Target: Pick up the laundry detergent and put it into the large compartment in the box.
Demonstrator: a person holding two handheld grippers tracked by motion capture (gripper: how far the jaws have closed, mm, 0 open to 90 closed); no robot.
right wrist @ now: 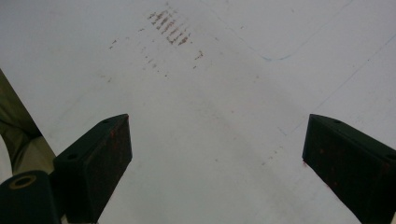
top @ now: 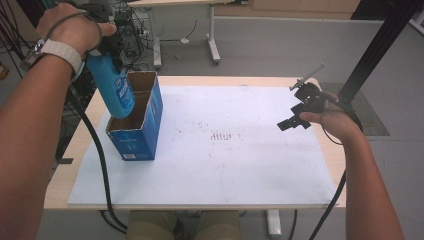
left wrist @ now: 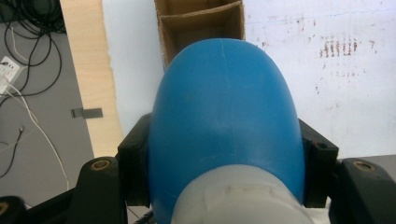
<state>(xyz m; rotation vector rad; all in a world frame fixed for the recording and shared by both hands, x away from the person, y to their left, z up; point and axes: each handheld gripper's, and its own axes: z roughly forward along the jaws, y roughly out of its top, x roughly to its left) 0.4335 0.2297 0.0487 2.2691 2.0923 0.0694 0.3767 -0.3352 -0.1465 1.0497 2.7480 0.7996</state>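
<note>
A blue plastic bottle with a white cap hangs bottom-down over an open blue cardboard box at the table's left. My left gripper is shut on the bottle near its neck, held high. In the left gripper view the bottle sits between both black jaws, and the box's brown compartments show below it. Over the right side of the white board, my right gripper stands open with nothing between its fingers.
A white board covers most of the wooden table, with brown smudges at its middle. Cables trail off both grippers. A black post rises at the far right. Desk legs and wires lie on the floor behind.
</note>
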